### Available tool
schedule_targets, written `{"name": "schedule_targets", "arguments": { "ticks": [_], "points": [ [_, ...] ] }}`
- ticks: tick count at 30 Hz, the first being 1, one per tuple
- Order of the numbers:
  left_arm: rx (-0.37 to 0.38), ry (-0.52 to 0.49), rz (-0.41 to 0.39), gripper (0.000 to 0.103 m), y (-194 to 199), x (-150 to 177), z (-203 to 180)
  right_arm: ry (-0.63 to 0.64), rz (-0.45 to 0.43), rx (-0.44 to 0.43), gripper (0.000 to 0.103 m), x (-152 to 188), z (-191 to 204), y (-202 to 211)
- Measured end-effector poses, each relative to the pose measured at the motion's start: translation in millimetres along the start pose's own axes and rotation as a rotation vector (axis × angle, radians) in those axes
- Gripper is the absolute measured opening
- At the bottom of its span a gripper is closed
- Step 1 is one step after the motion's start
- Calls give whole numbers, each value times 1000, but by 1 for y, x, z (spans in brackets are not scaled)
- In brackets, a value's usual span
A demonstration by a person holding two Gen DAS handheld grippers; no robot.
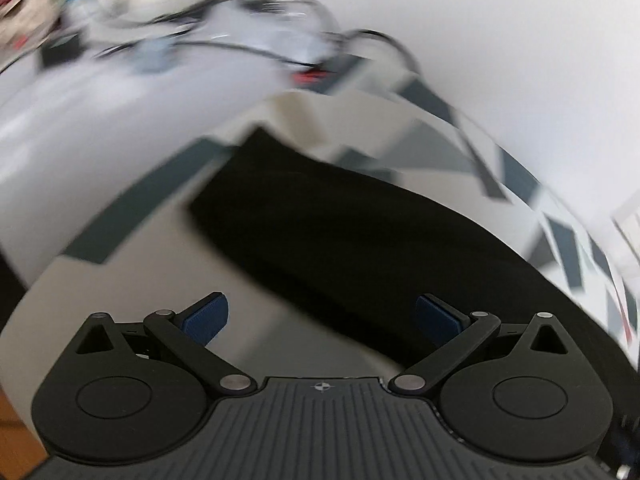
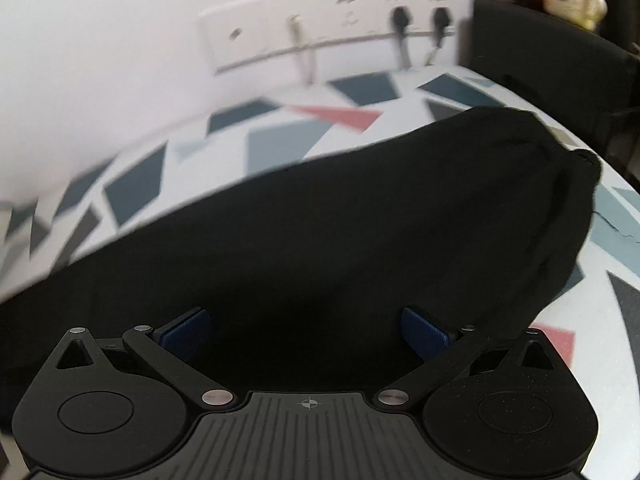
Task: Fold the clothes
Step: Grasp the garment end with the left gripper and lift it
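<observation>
While both sets of jaws stand wide with nothing between them, the left gripper and right gripper each hover over the black garment. Ahead of the right gripper, the cloth lies as a long, flattened band on the geometric-patterned table cover, its doubled edge suggesting at least one fold is made. Ahead of the left gripper, the garment's far end lies flat. Judged remaining: further folds to shorten the band. Beyond stands a wall socket strip.

Black left gripper and right gripper (blue-padded fingers, silver pivot screws).
</observation>
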State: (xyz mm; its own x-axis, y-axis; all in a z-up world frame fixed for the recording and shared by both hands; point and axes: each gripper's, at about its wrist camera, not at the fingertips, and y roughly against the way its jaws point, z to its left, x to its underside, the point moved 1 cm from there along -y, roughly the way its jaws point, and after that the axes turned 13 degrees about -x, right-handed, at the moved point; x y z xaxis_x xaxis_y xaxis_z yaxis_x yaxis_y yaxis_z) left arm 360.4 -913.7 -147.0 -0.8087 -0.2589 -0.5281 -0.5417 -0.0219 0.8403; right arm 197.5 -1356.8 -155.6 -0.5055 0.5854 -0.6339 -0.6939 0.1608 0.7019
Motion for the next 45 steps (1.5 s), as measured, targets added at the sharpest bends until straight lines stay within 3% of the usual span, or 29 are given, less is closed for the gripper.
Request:
{"name": "schedule_targets", "arguments": {
  "ticks": [6,11,12,13,16,20,24,28,31,33,35,38,41,45],
  "points": [
    [40,89,-32,97,-19,-15,23,56,-10,-40,102,-6,41,3],
    [66,51,-85,94,-29,-22,13,78,-6,-49,102,-4,62,4],
    [72,39,-78,56,-32,-24,12,97,3,-48,102,-2,65,3],
    [78,24,-63,11,-36,-26,11,110,10,-43,102,-1,67,3],
    [93,121,-34,10,-40,-33,26,106,24,-17,102,4,64,4],
    [84,123,-116,9,-26,-49,35,52,34,18,102,11,57,7],
    [70,128,-190,9,-13,-68,50,94,41,81,102,23,71,1],
    [-6,172,-197,9,-7,-76,76,85,99,0,102,39,94,-4],
    [-88,152,-205,9,-3,-76,87,150,116,-45,102,52,114,-2],
    [-130,78,-221,9,1,-72,83,147,99,-55,102,55,116,3],
    [-141,6,-237,9,5,-66,73,140,50,-8,102,54,112,9],
    [-96,-82,-290,9,17,-59,44,92,8,80,102,47,91,16],
    [-6,-190,-353,9,30,-50,1,-23,-15,123,102,38,59,24],
    [192,-407,-420,9,50,-13,-79,-114,-65,194,102,33,25,39]
  ]
}}
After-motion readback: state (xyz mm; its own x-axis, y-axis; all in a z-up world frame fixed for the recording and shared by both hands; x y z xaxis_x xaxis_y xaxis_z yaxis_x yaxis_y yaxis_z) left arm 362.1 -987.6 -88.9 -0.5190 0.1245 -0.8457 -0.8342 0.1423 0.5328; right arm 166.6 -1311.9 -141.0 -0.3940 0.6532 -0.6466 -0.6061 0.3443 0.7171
